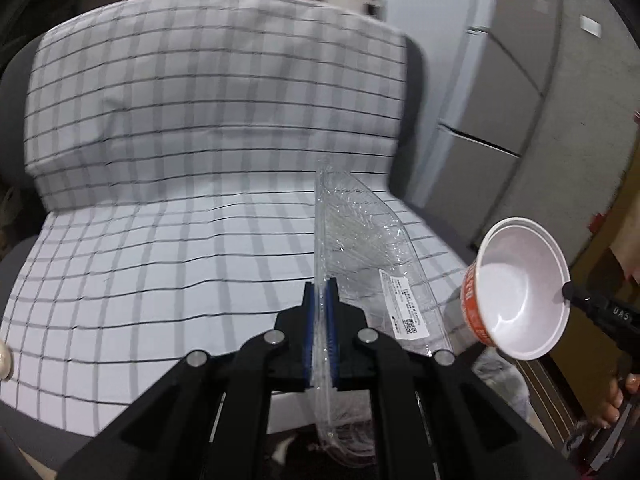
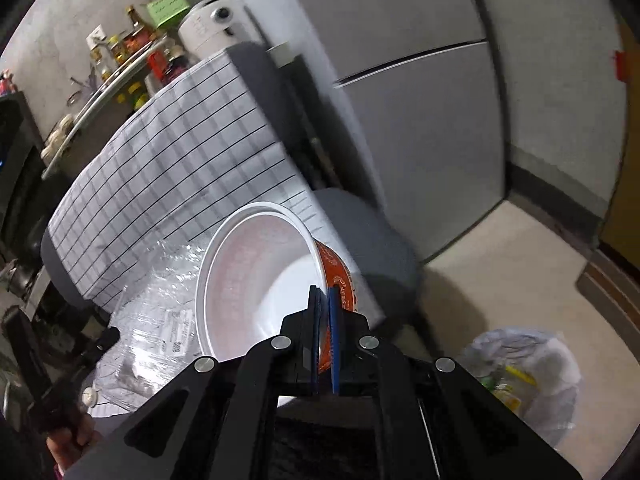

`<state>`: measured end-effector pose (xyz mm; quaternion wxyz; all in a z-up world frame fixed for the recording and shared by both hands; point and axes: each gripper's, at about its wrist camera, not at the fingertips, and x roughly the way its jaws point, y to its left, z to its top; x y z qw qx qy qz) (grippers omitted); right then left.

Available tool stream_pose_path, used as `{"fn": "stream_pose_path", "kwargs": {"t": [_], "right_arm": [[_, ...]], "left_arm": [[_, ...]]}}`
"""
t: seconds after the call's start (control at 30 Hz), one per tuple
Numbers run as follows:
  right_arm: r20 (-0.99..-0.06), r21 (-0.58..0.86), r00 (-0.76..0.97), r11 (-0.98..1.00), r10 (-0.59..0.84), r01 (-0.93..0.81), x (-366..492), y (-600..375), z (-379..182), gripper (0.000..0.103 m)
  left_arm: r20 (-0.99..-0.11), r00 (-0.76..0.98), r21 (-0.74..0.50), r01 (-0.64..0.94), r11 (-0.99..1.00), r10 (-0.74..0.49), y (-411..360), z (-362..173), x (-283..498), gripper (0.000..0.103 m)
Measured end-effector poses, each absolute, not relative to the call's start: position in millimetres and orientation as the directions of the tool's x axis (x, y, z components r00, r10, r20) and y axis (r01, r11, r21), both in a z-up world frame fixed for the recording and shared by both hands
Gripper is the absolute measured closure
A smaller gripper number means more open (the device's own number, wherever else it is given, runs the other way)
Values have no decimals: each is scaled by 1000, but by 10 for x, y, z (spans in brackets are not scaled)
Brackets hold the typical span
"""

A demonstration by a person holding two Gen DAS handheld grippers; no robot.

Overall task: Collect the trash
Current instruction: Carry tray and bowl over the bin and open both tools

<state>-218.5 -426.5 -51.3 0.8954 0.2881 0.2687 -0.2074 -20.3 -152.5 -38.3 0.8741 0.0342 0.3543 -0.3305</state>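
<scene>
Grey sofa (image 1: 414,80) standing against far wall, seat and backrest wearing white cover with dark grid lines (image 1: 180,128); cover lying smooth, draping down over backrest and onto seat. Grey upholstery showing bare at right edge (image 2: 384,248). Pale floor (image 2: 500,272) running right of sofa toward fridge. Bin lined with clear bag (image 2: 528,384) sitting on floor, near right, bits of litter showing inside.
</scene>
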Motion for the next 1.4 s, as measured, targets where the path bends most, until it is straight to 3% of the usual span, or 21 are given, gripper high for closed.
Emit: {"fn": "stream_pose_path", "kwargs": {"t": [0.27, 0.43, 0.77, 0.9, 0.93, 0.97, 1.0, 1.03, 1.07, 1.27, 1.4], "right_arm": [[-659, 293, 622, 618, -423, 730, -3085, -4571, -566, 98], [-715, 247, 505, 500, -484, 830, -3588, -4802, -791, 98], [-837, 208, 359, 366, -414, 907, -4033, -5148, -1563, 97], [-857, 226, 355, 346, -373, 910, -4053, -5221, -1794, 91], [-864, 225, 349, 342, -363, 912, -4050, -5245, -1831, 79], [-863, 233, 354, 339, -360, 911, -4054, -5257, -1840, 69], [-860, 234, 356, 338, -365, 912, -4035, -5251, -1813, 67], [-856, 228, 354, 339, -377, 913, -4039, -5255, -1785, 66], [-851, 220, 352, 345, -389, 912, -4030, -5256, -1749, 65], [-829, 197, 375, 411, -415, 890, -3880, -5132, -1547, 63], [-824, 172, 386, 466, -415, 868, -3764, -4980, -1426, 55]], "left_arm": [[-661, 352, -166, 792, 587, -663, -2475, -494, -739, 99], [-703, 261, -126, 870, 477, -662, -3036, -711, -1136, 99], [-826, 139, -63, 940, 335, -546, -3780, -1403, -1724, 99], [-859, 97, -64, 954, 293, -502, -4003, -1651, -1763, 99], [-866, 86, -69, 955, 289, -492, -4034, -1688, -1760, 95], [-872, 86, -69, 953, 295, -482, -4053, -1716, -1742, 82], [-871, 92, -67, 951, 301, -483, -4057, -1718, -1735, 73], [-865, 100, -64, 950, 306, -492, -4039, -1700, -1715, 57], [-856, 110, -62, 948, 312, -504, -4009, -1666, -1692, 50], [-831, 138, -66, 938, 340, -540, -3797, -1445, -1596, 38], [-811, 178, -54, 926, 374, -557, -3632, -1296, -1517, 27]]}}
